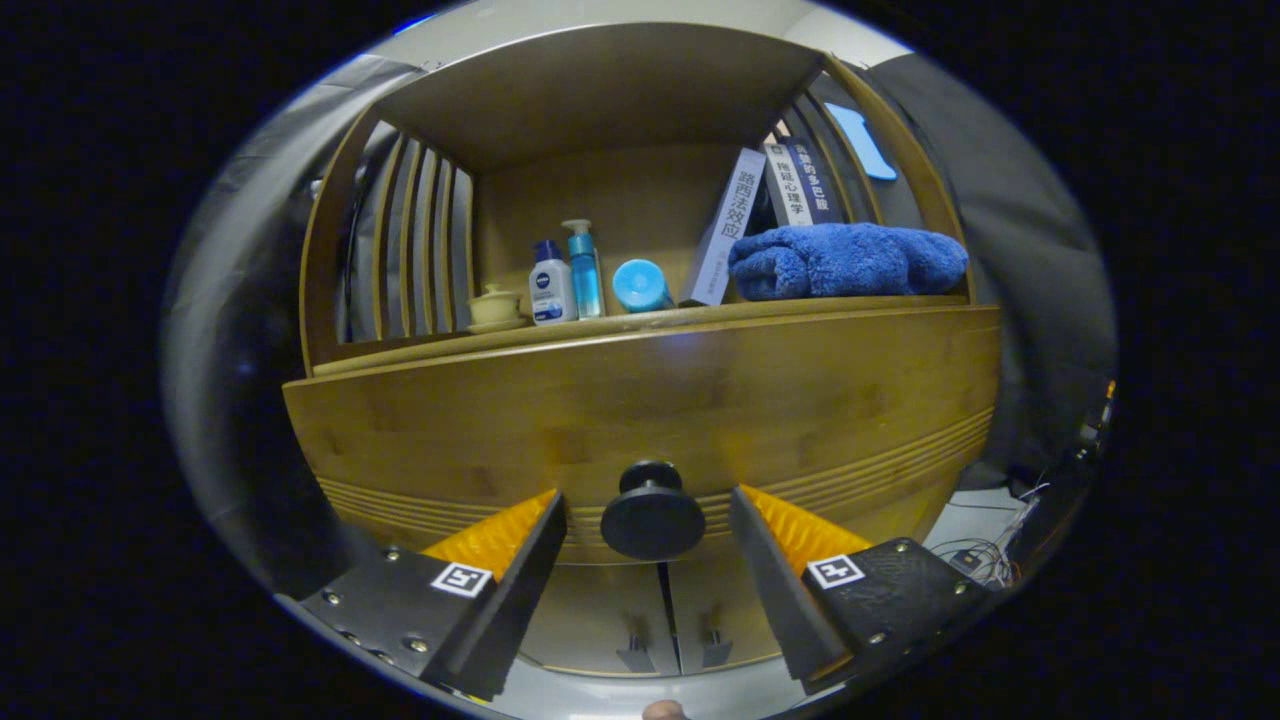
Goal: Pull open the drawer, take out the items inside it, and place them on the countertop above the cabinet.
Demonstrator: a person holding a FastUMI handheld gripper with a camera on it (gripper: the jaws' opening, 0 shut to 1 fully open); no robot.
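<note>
A wooden cabinet fills the view, with its drawer front (640, 400) shut and a round dark knob (652, 520) low on its middle. My gripper (650, 515) is open, and the knob sits between the two fingertips with a small gap on each side. Neither finger touches the knob. The countertop (640, 322) above the drawer is a shelf edge running across just over the drawer front. What lies inside the drawer is hidden.
On the countertop stand a small lidded cup (495, 306), a white bottle (551, 283), a blue pump bottle (583, 268), a blue round lid (640, 285), leaning books (735, 225) and a folded blue towel (845, 260). Slatted side walls flank it. Two lower doors (660, 615) sit beneath.
</note>
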